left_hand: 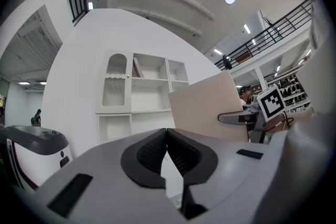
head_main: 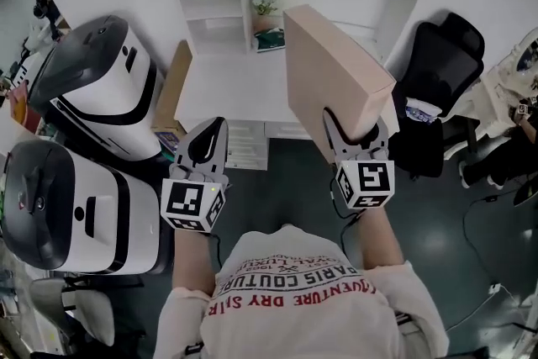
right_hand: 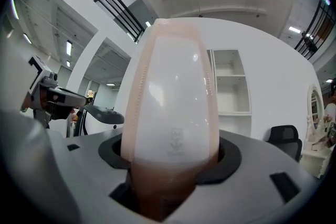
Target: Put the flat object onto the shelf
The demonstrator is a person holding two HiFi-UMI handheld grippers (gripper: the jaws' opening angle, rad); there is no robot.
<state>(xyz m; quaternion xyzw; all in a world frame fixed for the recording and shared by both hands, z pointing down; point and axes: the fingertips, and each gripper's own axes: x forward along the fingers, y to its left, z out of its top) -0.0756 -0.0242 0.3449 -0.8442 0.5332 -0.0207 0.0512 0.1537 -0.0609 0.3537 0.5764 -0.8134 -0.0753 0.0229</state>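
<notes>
Flat box (head_main: 336, 71) btwn right gripper (head_main: 356, 129) jaws part-hides shelf (head_main: 210, 4).

The flat box (head_main: 336, 80) is showing matt tan cardboard faces and a smooth, glossy white narrow edge.

**Camera positions: three views**

Head view: above the person, facing steeply down and forward over the left hand-held gripper (head_main: 208, 129) and right hand-held gripper (head_main: 357, 130) toward the white shelf (head_main: 210, 4).
Left gripper view: level along its jaws, shelf ahead at mid distance.
Right gripper view: level, very close behind the edge of the box (right_hand: 173, 102), which fills the centre.
Shared by all three: shelf and box.
</notes>
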